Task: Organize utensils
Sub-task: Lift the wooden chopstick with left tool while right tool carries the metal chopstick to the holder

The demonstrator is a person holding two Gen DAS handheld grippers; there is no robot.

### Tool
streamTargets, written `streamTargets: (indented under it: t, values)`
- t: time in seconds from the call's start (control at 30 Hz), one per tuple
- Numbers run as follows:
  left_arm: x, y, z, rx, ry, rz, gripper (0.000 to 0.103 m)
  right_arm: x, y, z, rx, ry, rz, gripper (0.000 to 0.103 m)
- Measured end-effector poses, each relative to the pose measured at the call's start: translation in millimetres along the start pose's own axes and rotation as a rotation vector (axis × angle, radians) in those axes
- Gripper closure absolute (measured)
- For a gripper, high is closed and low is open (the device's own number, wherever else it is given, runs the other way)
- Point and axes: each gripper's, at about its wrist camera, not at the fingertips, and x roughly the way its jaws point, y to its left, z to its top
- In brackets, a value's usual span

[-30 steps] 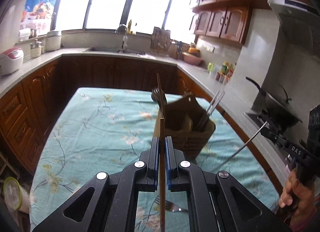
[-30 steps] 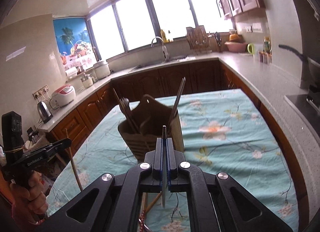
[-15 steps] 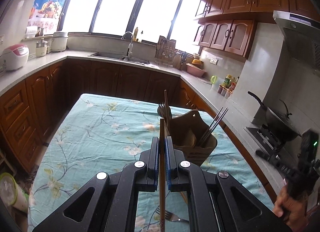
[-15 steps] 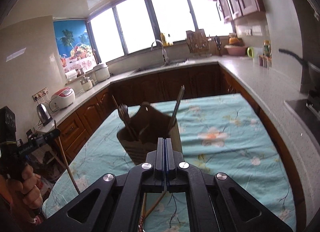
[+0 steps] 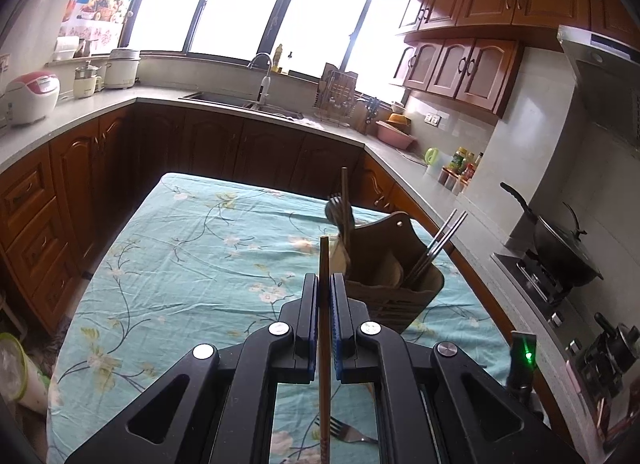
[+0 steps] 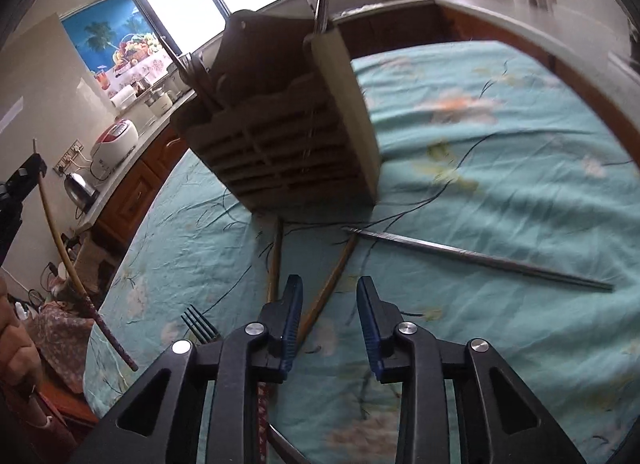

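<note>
Gripping a wooden chopstick (image 5: 324, 264) in left tongs (image 5: 324, 284), right tongs (image 6: 329, 296) parted, no legible writing

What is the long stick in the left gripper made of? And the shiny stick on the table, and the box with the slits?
The chopstick in the left hand-held gripper looks like wood or bamboo: matte and tan. The chopstick on the tablecloth looks like metal: grey with a bright glint. The utensil holder looks like brown wood with cut slots, though moulded plastic is possible.

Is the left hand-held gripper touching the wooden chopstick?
Touching. In the left wrist view the left hand-held gripper is closed on the wooden chopstick, both blue pads pressed against its sides, with no gap visible.
</note>
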Motion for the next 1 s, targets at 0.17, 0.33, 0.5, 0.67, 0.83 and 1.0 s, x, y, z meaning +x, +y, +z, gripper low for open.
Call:
streamTargets:
  t: [0.17,0.33,0.5,0.67,0.83,1.0]
  values:
    - [4,9,0,-0.019,0.005,-0.003,0.099,22,25,8,-0.063,0.03,0.032,0.058]
    - [9,14,0,-0.027,0.011,-0.005,0.099,55,51,26,-0.163,0.081,-0.025,0.059]
    - [14,16,-2,-0.029,0.02,-0.004,0.099,85,66,32,-0.253,0.149,-0.095,0.077]
    - [13,16,-1,-0.024,0.023,-0.003,0.099,84,69,35,-0.286,0.149,-0.109,0.098]
    - [10,12,-2,-0.024,0.017,-0.007,0.099,44,64,37,-0.255,0.07,-0.064,0.098]
    - [2,6,-3,-0.016,0.005,-0.016,0.099,-9,56,40,-0.224,-0.021,-0.013,0.098]
